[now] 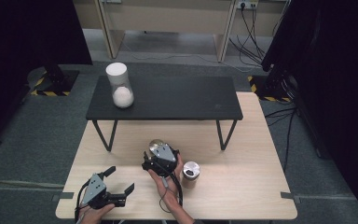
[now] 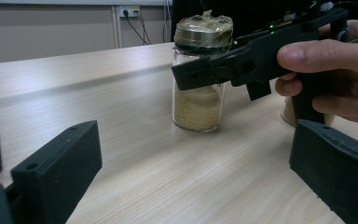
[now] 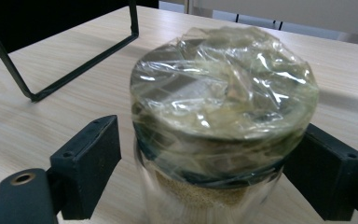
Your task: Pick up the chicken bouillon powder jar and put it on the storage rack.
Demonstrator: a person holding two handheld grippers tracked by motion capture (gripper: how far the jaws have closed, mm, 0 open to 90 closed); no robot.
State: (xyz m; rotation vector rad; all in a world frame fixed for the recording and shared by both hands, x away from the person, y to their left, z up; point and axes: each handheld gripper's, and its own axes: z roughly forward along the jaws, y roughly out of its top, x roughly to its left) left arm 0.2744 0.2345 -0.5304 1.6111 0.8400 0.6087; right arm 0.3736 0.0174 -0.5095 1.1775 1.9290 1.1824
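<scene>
A: Right gripper [image 1: 154, 150] is sitting around the jar [image 2: 199, 74] just under its foil-and-wrap lid [image 3: 223, 79] — jaws are partway in. In the right gripper view there's a gap on the left jaw; the right one is touching or nearly so, I can't say which. So the jar is between the jaws, not clamped yet.

B: Jar location?

A: Standing upright on the wooden table [image 1: 242, 186], in front of the black bench [image 1: 168, 100], grain filling roughly the lower half. A second jar with a metal lid [image 1: 190, 170] is sitting just beside the right hand.

B: Left gripper [image 1: 120, 180]?

A: Jaws are standing wide apart with nothing between them, resting near the table's front edge.

B: Risks?

A: Probably the wrap — it's loose and crinkled, so the pads may be biting on plastic rather than glass and slipping. Also the grip is high on the jar, so an uneven squeeze could be tipping it. And the hand is crowding the neighbour jar — a knock is possible.
</scene>
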